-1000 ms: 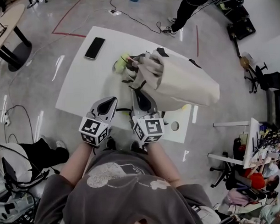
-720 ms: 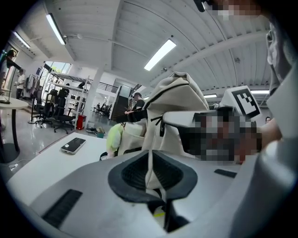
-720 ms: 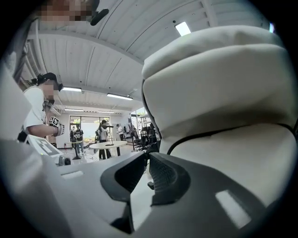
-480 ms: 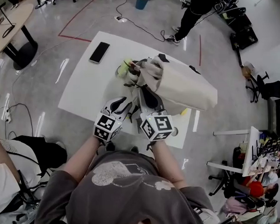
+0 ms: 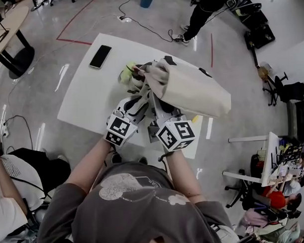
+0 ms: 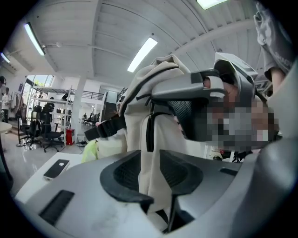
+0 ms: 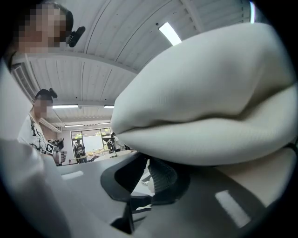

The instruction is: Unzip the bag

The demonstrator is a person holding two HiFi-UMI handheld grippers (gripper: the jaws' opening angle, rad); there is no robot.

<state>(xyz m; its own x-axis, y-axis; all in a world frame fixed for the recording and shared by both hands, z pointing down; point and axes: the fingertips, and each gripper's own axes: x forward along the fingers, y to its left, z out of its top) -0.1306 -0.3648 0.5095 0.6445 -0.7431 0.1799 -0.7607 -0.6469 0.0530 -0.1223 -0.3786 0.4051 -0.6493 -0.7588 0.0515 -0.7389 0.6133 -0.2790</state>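
A cream fabric bag (image 5: 190, 89) lies on the white table (image 5: 86, 96), its bunched end with black straps toward me. In the left gripper view the bag (image 6: 139, 107) hangs right in front, with a black zipper strip (image 6: 150, 132) running down it. My left gripper (image 5: 140, 101) is at that bunched end and its jaws are opening, with a fold of the fabric between them (image 6: 150, 172). My right gripper (image 5: 159, 107) sits beside it under the bag's near edge. It is shut on the fabric there (image 7: 148, 179), and the bag (image 7: 205, 102) bulges over its jaws.
A black phone (image 5: 100, 56) lies at the table's far left corner. A yellow-green soft thing (image 5: 125, 73) sits just behind the bag's bunched end. A person (image 5: 208, 7) stands beyond the table, and another (image 5: 10, 183) sits at my left. Cables cross the floor.
The left gripper has moved forward from the table's near edge up to the bag's bunched end and has gone from shut to open. The right gripper keeps its hold.
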